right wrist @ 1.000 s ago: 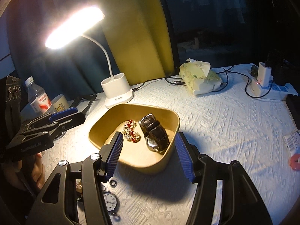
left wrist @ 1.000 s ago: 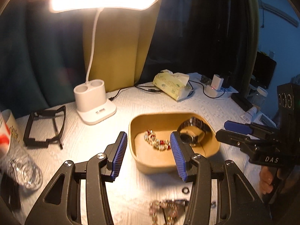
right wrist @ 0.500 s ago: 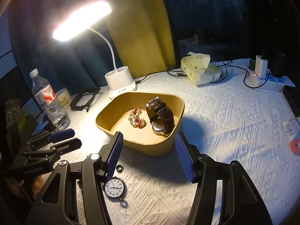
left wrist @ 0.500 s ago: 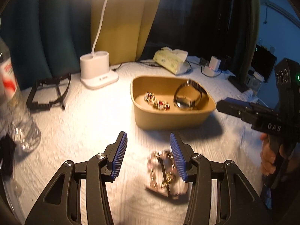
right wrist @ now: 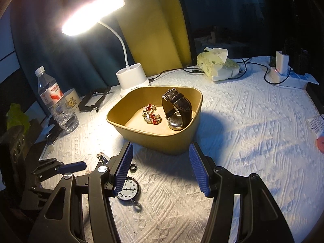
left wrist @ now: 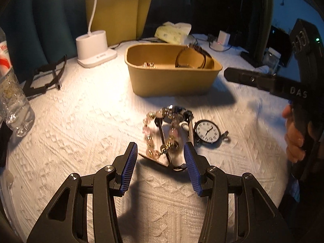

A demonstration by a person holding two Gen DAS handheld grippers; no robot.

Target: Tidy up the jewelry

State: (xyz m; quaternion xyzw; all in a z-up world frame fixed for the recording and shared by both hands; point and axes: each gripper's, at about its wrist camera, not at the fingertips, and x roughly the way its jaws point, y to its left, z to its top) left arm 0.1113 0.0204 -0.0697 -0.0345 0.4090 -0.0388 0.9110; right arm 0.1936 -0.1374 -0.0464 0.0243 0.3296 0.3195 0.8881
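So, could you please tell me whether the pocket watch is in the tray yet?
Not yet. The pocket watch lies face up on the tablecloth, in front of the tray and apart from it.

In the left wrist view the tray (left wrist: 172,81) sits at twelve o'clock, the beaded bracelet (left wrist: 160,133) centre, the pocket watch (left wrist: 207,131) at three.
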